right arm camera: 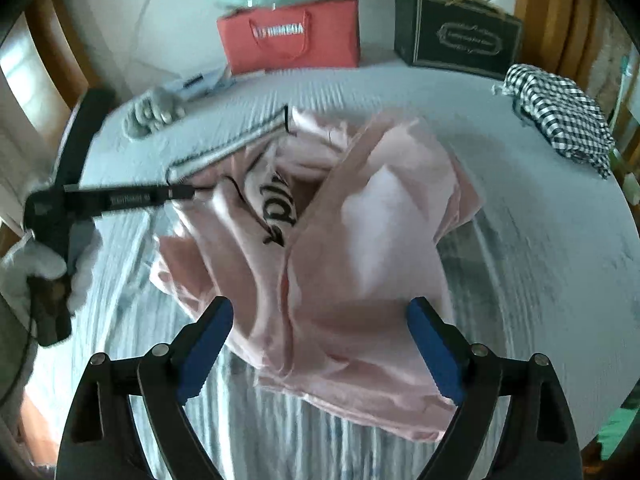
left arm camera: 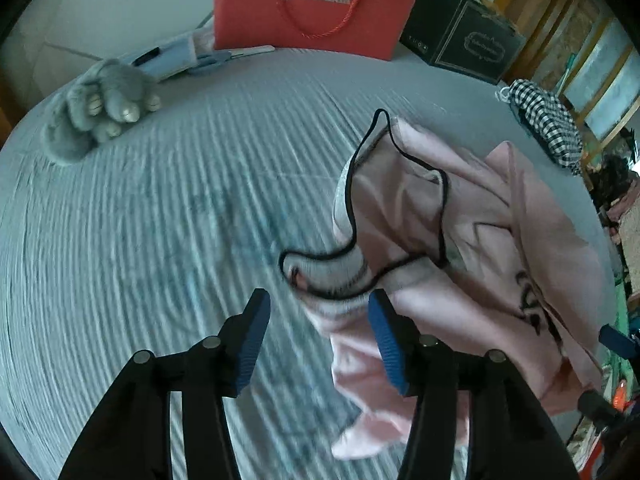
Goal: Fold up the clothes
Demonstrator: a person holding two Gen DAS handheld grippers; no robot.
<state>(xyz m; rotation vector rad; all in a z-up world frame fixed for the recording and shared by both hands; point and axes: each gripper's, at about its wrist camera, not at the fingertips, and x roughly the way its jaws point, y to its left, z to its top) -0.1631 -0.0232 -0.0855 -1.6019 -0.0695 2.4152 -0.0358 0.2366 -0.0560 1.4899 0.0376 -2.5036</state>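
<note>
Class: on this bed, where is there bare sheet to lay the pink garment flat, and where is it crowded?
Free: the striped sheet between the grey plush toy and the pink garment. Crowded: the far edge, with the red bag, black box and checked cloth.

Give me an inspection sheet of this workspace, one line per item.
Surface: bed with a ribbed grey-blue cover, wrinkled.
Job's things: pink garment with black trim and lettering, lying crumpled, not folded; checked garment bunched at the far right edge.
Clutter: grey plush toy, red bag, black box, flat blue items beside the toy.
Grippers: left gripper open, nothing between its pads; right gripper open above the pink garment, not gripping it.
Cables: a thin dark cord near the gloved hand holding the left gripper.
Surroundings: pale wall, wooden frames at the sides.
</note>
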